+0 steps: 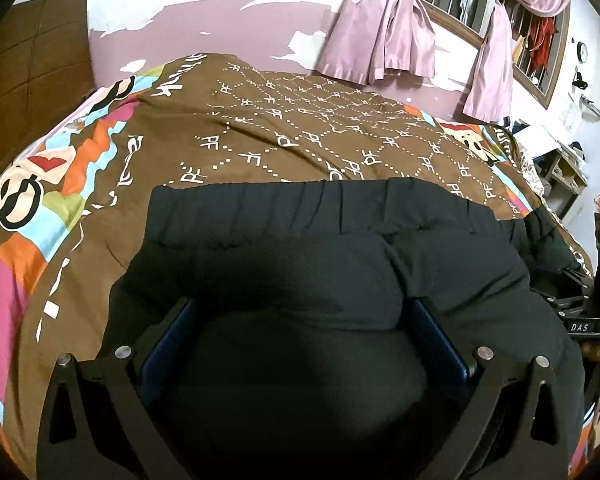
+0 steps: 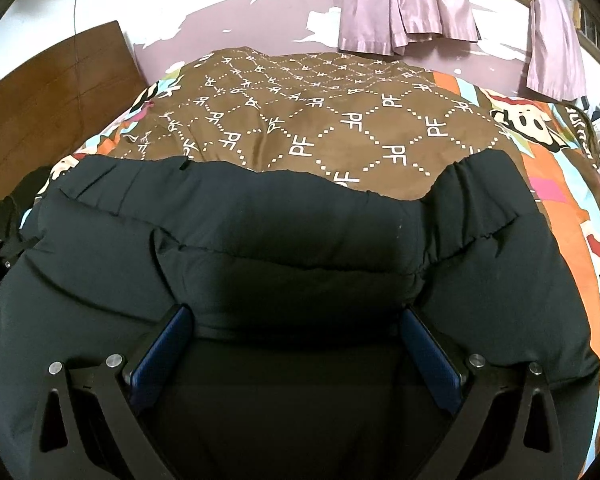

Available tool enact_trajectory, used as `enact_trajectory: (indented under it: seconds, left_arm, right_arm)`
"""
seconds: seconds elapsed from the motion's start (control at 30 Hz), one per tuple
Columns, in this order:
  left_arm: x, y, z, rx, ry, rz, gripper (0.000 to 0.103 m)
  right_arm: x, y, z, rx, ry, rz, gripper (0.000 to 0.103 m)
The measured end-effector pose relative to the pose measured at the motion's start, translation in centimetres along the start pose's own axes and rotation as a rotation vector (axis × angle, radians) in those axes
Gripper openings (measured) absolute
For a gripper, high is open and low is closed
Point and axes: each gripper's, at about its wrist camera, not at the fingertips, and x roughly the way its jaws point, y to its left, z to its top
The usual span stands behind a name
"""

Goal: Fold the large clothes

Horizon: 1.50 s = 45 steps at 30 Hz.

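Both tongs, left (image 1: 300, 320) and right (image 2: 296, 328), stand wide over the puffy, slippery jacket (image 1: 320, 248); take its 12 o'clock hem.

The right gripper (image 2: 296, 320) sits at the bottom of the frame, jaws spread wide over a black jacket (image 2: 284, 232) filling the lower half. A brown bedspread (image 2: 340, 120) lies above it, pink curtains (image 2: 408, 4) at top.
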Motion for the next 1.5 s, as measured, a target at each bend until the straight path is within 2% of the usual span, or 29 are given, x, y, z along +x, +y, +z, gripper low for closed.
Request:
enact_trajectory:
  seconds: [0.47, 0.67, 0.87, 0.97, 1.07, 1.2, 1.37, 1.5]
  left_arm:
    - [0.0, -0.1, -0.4, 0.0, -0.022, -0.008, 0.102]
    - [-0.6, 0.1, -1.1, 0.001, -0.067, -0.023, 0.102]
    - [-1.3, 0.1, -1.2, -0.002, -0.085, -0.031, 0.102]
    - [-2.5, 0.7, -0.8, -0.034, -0.074, -0.046, 0.102]
    - [-4.7, 1.7, -0.7, -0.071, -0.106, -0.045, 0.102]
    - [-7.7, 4.3, -1.1, -0.138, -0.146, -0.051, 0.102]
    - [-9.3, 6.0, -2.0, -0.091, -0.106, 0.019, 0.102]
    - [-8.9, 6.8, -3.4, -0.071, -0.036, 0.014, 0.102]
  right_arm:
    - [-0.6, 0.7, -0.7, -0.026, -0.057, -0.04, 0.103]
    - [-2.2, 1.4, -1.8, -0.053, -0.165, -0.095, 0.103]
    - [-2.8, 0.6, -1.9, -0.031, -0.183, -0.046, 0.103]
    - [-3.9, -0.4, -1.8, 0.01, -0.175, -0.005, 0.103]
    - [-5.8, -1.7, -2.3, 0.046, -0.194, 0.012, 0.103]
    - [-8.4, -3.5, -3.2, 0.047, -0.206, -0.022, 0.103]
    - [-10.8, -5.8, -4.7, 0.009, -0.194, -0.107, 0.103]
    - [-11.2, -7.9, -5.7, 0.023, -0.167, -0.124, 0.103]
